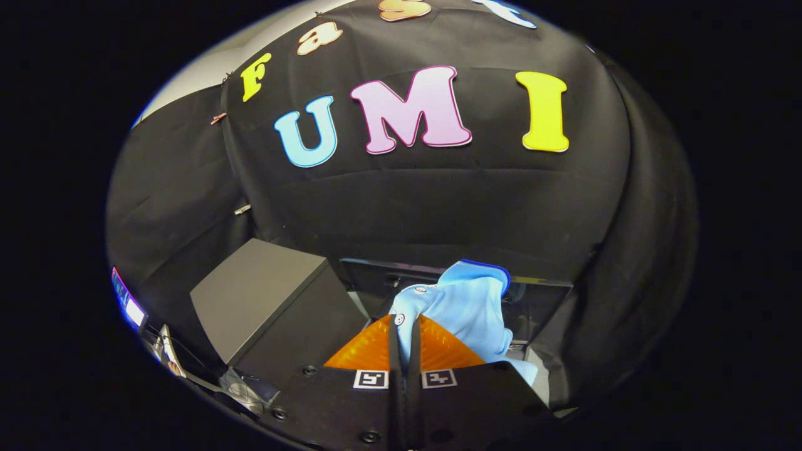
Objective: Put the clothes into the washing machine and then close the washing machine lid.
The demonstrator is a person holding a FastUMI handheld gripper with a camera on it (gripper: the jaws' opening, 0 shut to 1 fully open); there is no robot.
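Two fingers of the gripper (404, 341) are pressed nearly together, pinching a light blue cloth garment with white buttons (467, 307), so we've got it lifted, bunched up just ahead of the tips and draping off to their right. Left of the fingers we see a dark grey boxy block (263, 297); beyond the garment sits a dark glossy open-topped machine (539, 300).

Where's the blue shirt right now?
In the gripper view, the blue shirt is pinched between the gripper fingers, hanging right of the dark box.
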